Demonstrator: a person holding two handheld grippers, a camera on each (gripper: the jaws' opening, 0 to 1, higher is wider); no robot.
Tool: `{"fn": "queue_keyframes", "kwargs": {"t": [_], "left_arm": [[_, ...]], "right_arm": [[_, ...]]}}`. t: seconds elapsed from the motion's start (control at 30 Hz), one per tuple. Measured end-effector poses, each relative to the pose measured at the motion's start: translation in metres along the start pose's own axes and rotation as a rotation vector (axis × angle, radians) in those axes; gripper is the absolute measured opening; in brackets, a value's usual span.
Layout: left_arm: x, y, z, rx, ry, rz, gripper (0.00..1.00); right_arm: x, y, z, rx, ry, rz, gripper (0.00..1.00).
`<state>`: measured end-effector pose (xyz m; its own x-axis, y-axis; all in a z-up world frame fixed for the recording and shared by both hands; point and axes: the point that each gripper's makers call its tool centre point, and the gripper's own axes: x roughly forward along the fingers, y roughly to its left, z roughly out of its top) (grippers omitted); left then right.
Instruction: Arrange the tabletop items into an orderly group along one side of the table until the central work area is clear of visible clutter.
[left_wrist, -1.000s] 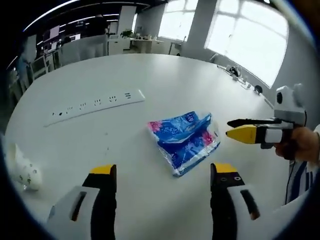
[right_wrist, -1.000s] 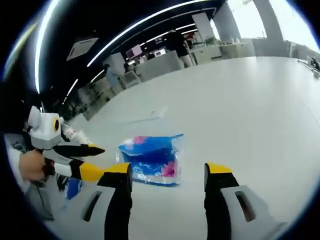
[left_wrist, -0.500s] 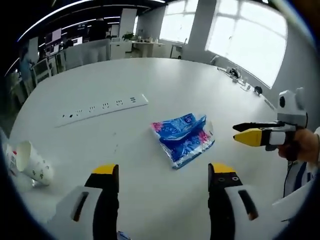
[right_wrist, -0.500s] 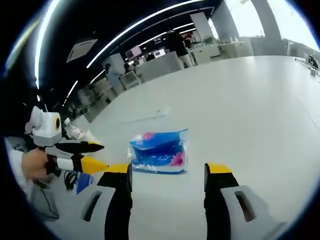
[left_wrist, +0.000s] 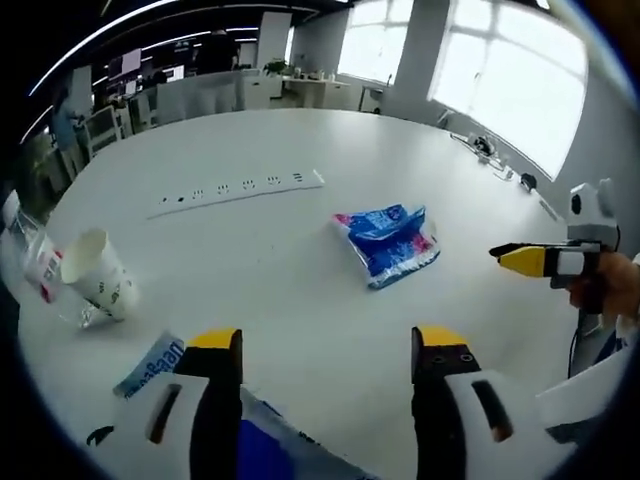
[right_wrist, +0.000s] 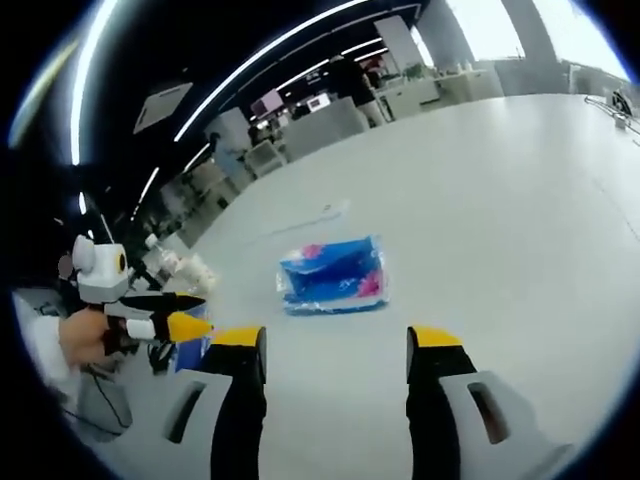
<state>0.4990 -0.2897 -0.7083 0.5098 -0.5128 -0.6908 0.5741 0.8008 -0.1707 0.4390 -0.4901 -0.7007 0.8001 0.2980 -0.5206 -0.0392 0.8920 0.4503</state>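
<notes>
Tissue pack (left_wrist: 388, 242) (blue) lies unheld.

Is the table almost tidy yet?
Not yet. Nothing looks grouped: the blue tissue pack lies alone mid-table, the power strip beyond it, and the paper cup lies tipped near the table edge. Both the left gripper and right gripper are open and empty, so everything remains to be moved.
</notes>
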Motion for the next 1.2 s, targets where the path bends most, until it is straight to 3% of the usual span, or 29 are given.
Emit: {"fn": "queue_keyframes", "kwargs": {"t": [0.33,0.63,0.73,1.0,1.2], "left_arm": [[-0.011,0.01,-0.013,-0.009,0.015,0.029,0.68],[-0.008,0.008,-0.01,0.002,0.012,0.022,0.68],[-0.009,0.012,-0.011,0.007,0.015,0.023,0.67],[-0.018,0.047,-0.017,0.015,0.037,0.063,0.67],[-0.028,0.084,-0.018,0.037,0.059,0.101,0.66]], "right_arm": [[-0.012,0.001,-0.015,0.066,0.022,0.003,0.56],[-0.014,-0.001,-0.018,0.104,0.035,0.005,0.56],[-0.013,0.005,-0.019,0.16,0.035,0.034,0.56],[-0.006,0.037,-0.036,0.192,0.075,0.101,0.56],[0.0,0.077,-0.059,0.163,0.158,0.195,0.56]]}}
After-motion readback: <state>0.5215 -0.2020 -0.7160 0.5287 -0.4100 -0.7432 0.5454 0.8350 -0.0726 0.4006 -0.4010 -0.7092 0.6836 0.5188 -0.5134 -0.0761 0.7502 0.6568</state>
